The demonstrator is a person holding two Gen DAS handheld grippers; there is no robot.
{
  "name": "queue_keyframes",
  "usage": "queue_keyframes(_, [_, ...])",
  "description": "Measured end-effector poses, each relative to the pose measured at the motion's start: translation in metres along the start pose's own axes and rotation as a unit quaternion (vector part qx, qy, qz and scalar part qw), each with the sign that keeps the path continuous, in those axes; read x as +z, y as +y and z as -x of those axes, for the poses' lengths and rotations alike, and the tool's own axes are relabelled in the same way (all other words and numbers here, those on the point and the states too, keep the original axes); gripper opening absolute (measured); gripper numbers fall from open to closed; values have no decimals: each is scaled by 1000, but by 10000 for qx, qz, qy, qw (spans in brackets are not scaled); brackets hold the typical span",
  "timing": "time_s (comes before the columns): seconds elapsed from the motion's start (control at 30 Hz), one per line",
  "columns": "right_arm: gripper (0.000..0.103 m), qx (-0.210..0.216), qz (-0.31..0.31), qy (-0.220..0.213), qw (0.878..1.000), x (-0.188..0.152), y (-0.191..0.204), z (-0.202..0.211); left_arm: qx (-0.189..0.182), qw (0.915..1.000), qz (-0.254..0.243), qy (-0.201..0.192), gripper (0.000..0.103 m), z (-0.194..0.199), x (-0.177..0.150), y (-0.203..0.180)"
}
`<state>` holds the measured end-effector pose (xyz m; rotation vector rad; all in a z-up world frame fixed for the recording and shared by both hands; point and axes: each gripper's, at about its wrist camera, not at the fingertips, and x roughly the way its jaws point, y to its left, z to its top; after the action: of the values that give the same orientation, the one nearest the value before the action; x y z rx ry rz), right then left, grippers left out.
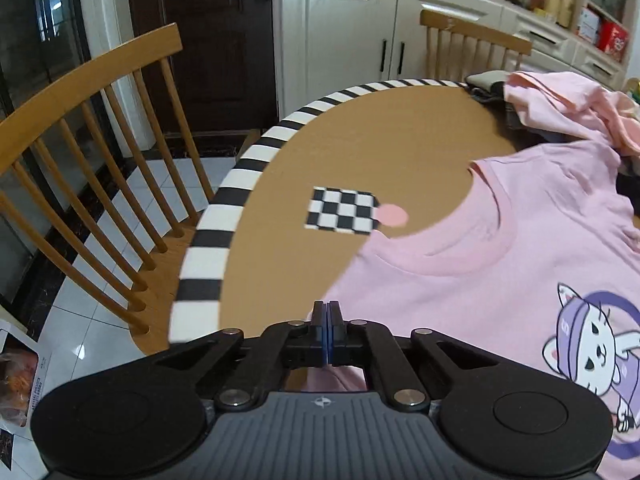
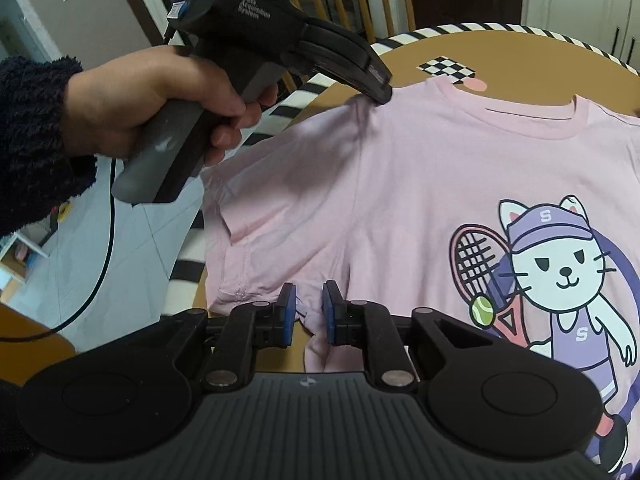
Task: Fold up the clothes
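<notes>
A: Item one, pink T-shirt (image 2: 420, 184)?
B: Spread front-up on the round counter (image 1: 400, 140), cat-with-racket print showing, neckline toward the far striped rim. One sleeve hangs over the counter's near-left edge in the right wrist view. A checkered marker (image 1: 342, 210) lies on bare counter just beyond the collar.

A: Item two, left tongs (image 2: 380, 96)?
B: At the shirt's shoulder, beside the collar. Tips press on the fabric there, which puckers up around them. A hand (image 2: 152, 100) in a dark fuzzy sleeve grips the handle; the tool slants downward toward the far side. Jaws together; in the left wrist view the blue pads (image 1: 325, 320) meet at the shirt's edge, though I cannot tell if cloth is pinched between them.

A: Item three, right tongs (image 2: 309, 312)?
B: At the near side seam, below the sleeve, angled down. Jaws narrowly apart, clamped on a bunched fold of pink cloth.

A: Other stock?
B: A heap of clothes (image 1: 560, 108) at the counter's far side; wooden chairs (image 1: 100, 160) around.
</notes>
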<state>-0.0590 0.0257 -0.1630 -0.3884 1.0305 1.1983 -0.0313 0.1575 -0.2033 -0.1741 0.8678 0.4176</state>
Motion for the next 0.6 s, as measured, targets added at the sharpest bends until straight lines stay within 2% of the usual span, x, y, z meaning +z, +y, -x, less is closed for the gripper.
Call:
queue_keyframes(0.03, [16,8,-26,-28,10000,1,-1,-1,99,9999,-132,-18,4,0,2,-2])
queue_keyframes(0.1, [18,6,-9,5,10000,3,1,-3,377,9980,-493,-120,12,-2,2,-10])
queue_keyframes(0.17, [18,-7,20,29,10000,4,3,-4,486,9971,-560,-183,16,-3,1,-12])
queue_keyframes(0.3, [17,-28,13,-39,10000,2,-1,8,209,9995,-205,-66,12,4,9,3])
queue_keyframes(0.33, [17,-92,-81,-190,9997,-1,-8,19,132,9998,-75,-126,13,12,9,10])
queue_keyframes(0.4, [19,-349,-386,-451,9976,-12,-27,41,-111,9996,189,-190,13,29,4,23])
queue_keyframes(0.47, [19,-531,-863,-588,9931,-22,-52,56,-349,9985,421,-91,15,45,-7,31])
queue_keyframes(0.53, [17,-616,-1240,-709,9878,-32,-72,69,-324,9986,414,32,15,58,-25,33])
queue_keyframes(0.6, [15,-473,-1038,-756,9906,-35,-67,73,-215,9988,419,137,15,70,-46,36])
